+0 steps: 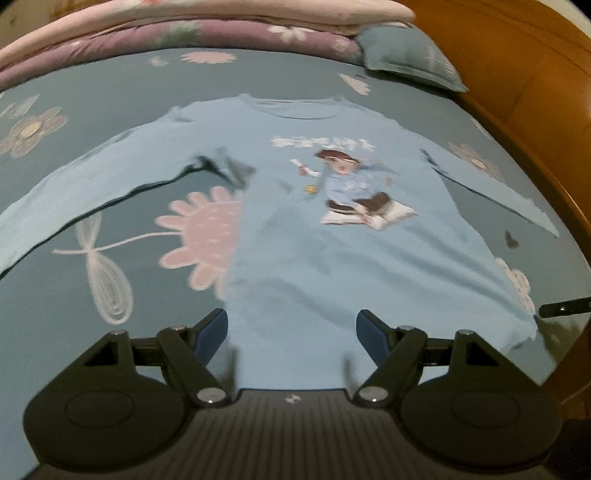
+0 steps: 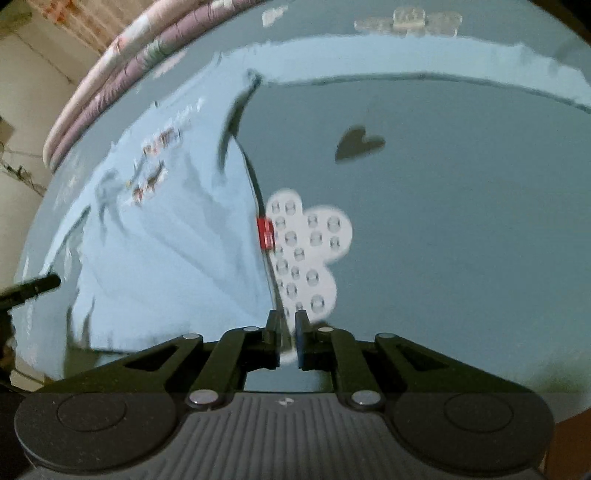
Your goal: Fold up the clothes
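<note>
shirt: light blue long-sleeve shirt point(image 1: 332, 258) was lying flat on the bed point(image 1: 92, 92), front up, sleeves out, cartoon kid print on the chest
tag: little red tag point(image 2: 265, 232) on its side seam
left gripper point(image 1: 291, 336): jaws wide apart, nothing in them
right gripper point(image 2: 287, 339): jaws nearly closed with a thin gap, holding nothing

The shirt point(image 1: 295, 251) lies flat on the bed point(image 1: 110, 92), sleeves spread to either side. Behind the shirt lie folded quilts point(image 1: 221, 29), a pillow point(image 1: 410, 59) to their right.
</note>
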A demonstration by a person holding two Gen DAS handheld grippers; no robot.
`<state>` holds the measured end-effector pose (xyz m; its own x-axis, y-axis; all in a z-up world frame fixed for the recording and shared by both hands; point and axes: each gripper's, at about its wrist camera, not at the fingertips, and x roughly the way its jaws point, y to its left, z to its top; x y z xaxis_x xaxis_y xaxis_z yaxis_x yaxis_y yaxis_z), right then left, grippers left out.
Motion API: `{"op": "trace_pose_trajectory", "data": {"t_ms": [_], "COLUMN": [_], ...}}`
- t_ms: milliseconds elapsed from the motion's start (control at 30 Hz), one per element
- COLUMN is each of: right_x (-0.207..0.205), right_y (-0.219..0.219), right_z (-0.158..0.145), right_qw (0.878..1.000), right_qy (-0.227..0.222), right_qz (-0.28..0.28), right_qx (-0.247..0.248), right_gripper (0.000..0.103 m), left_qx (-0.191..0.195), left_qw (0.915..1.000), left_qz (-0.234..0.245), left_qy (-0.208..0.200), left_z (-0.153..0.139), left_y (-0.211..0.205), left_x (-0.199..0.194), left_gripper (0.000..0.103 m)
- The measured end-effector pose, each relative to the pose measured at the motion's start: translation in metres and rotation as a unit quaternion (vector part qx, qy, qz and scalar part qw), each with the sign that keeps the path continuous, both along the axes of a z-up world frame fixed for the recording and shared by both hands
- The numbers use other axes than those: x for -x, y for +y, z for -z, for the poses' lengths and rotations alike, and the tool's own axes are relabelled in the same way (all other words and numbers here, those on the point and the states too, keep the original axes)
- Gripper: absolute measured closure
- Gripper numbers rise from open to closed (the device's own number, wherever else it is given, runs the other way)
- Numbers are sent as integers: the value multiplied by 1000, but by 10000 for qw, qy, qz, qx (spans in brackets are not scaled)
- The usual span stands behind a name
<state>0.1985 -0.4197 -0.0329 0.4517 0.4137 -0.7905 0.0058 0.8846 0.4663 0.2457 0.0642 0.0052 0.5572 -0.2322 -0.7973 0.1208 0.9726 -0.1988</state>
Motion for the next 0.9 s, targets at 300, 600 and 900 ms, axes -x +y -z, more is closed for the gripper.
{"op": "trace_pose_trajectory", "data": {"t_ms": [300,600,900], "right_x": [-62,-112,-124], "right_y": [29,33,36], "right_z": [9,16,23], "right_qw": [9994,9993,9994], "right_qy": [-261,-258,-103], "right_qz": [-113,-29,65], "right_qx": [-186,-281,-309], "right_gripper": [84,77,75], "left_qx": [709,2101,3003], "left_qw": [9954,9691,9318], "left_qz": [-642,-1296,-2031], "left_qy": [105,-17,-164], "left_z": [12,39,97], "left_y": [30,67,92], "left_x": [-47,-128,-185], "left_gripper": [27,41,76]}}
